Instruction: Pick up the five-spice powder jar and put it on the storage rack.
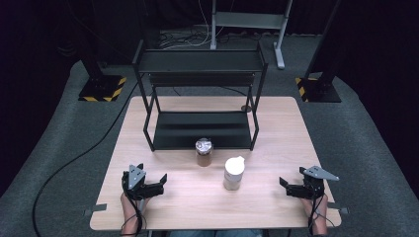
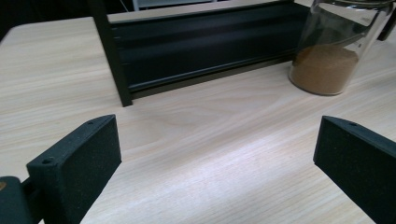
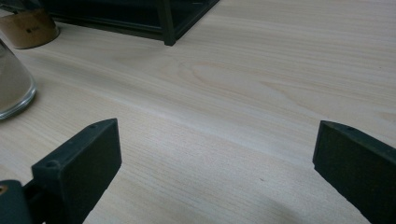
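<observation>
Table (image 1: 276,128): light wood top, seen from above; both of the person's forearms come in over its near edge.
Rack (image 1: 200,98): black metal two-level shelf unit standing on the far half of the table, both shelves bare; its lower shelf and a corner post show in the left gripper view (image 2: 201,42), and a corner of it in the right gripper view (image 3: 168,18).
White-lidded jar (image 1: 233,173): upright near the table's middle, right of centre, between the two grippers and apart from both; its glass base shows at the left edge of the right gripper view (image 3: 14,88).
Brown-powder jar (image 1: 203,152): upright just in front of the rack's lower shelf, near the white-lidded jar but not touching it; clear glass, about a third full of brown powder in the left gripper view (image 2: 334,51).
Left gripper (image 1: 150,180): low over the near left of the table, jaws spread wide with only bare wood between them (image 2: 215,163).
Right gripper (image 1: 292,177): low over the near right of the table, jaws spread wide, nothing between them (image 3: 215,163).
</observation>
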Motion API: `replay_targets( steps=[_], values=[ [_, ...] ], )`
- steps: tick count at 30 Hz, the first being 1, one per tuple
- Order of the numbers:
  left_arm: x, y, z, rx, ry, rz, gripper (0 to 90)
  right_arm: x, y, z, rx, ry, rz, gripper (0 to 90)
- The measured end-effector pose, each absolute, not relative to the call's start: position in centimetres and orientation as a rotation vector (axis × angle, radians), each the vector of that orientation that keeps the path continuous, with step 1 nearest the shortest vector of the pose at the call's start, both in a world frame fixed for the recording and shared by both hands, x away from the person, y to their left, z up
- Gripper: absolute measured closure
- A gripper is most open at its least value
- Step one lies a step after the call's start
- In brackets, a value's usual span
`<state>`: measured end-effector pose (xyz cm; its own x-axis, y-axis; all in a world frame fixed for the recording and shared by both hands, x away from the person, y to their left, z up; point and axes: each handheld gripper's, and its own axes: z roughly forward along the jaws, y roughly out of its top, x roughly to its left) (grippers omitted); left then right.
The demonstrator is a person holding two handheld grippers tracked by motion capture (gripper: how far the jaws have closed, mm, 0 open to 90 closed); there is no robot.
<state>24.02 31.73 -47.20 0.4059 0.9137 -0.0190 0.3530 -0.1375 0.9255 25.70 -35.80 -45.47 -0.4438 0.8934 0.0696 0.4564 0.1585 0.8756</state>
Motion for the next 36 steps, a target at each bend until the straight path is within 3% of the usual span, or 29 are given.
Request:
replay_targets(
  steps=[16,36],
  values=[
    [28.3,28.1,-44.2,1.825,0.885,0.716,0.0,25.7,-36.1,-45.6,1.277,1.970,1.244,0.0],
    [35.5,23.8,-44.3,1.878,0.784,0.538,0.0,25.6,-36.4,-45.7,1.288,1.958,1.269,0.5]
  ],
)
